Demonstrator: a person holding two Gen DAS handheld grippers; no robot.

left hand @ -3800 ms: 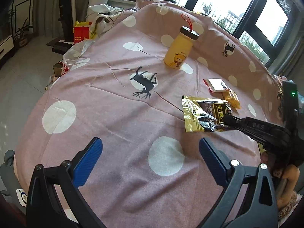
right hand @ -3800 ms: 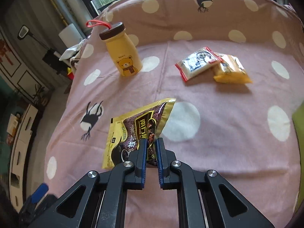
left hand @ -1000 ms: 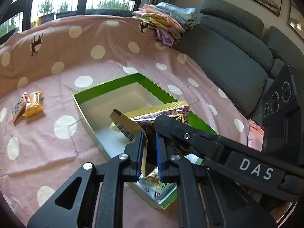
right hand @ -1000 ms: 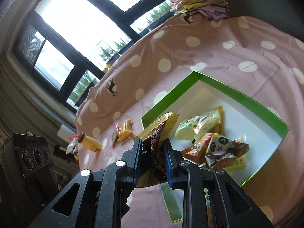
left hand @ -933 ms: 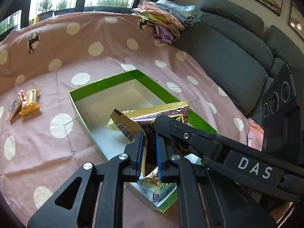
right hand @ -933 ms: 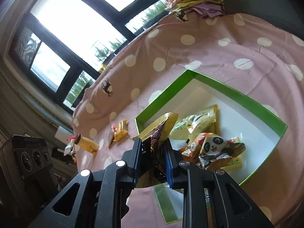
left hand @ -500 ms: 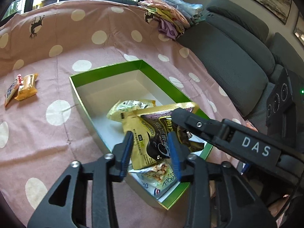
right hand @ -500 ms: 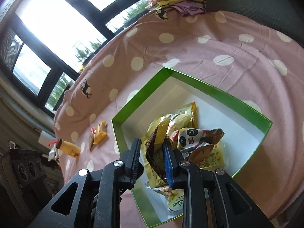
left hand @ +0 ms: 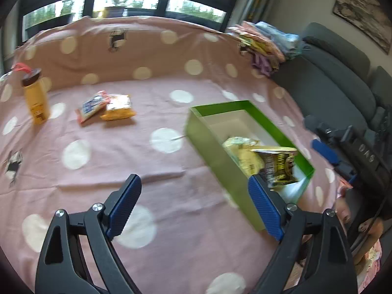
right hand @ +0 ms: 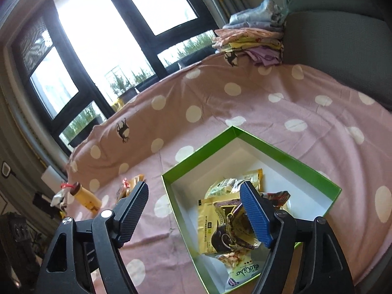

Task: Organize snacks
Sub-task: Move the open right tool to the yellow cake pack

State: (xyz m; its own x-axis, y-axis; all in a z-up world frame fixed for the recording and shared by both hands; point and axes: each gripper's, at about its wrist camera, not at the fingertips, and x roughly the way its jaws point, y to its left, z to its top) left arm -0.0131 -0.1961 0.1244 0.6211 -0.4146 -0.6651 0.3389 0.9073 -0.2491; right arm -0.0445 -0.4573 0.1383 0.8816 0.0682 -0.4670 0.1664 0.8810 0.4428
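A green box (left hand: 210, 144) (right hand: 201, 152) with a white inside stands on the pink dotted cloth. The gold and dark snack bag (right hand: 220, 227) (left hand: 276, 164) lies in it on several other snack packets. My right gripper (right hand: 196, 215) is open and empty above the box. It also shows in the left wrist view (left hand: 330, 156) at the box's right. My left gripper (left hand: 193, 205) is open and empty over the cloth, left of the box. Two snack packets, one red and white (left hand: 91, 106) and one yellow (left hand: 117, 107), lie on the cloth at the far left.
A yellow bear bottle (left hand: 35, 98) (right hand: 85, 198) with a brown cap stands at the far left. Folded clothes (left hand: 267, 44) (right hand: 250, 39) are stacked at the back right. A grey sofa (left hand: 343, 85) runs along the right side.
Both grippers opened and let go of the gold and dark bag, which now lies in the box. My left gripper swung left, away from the box.
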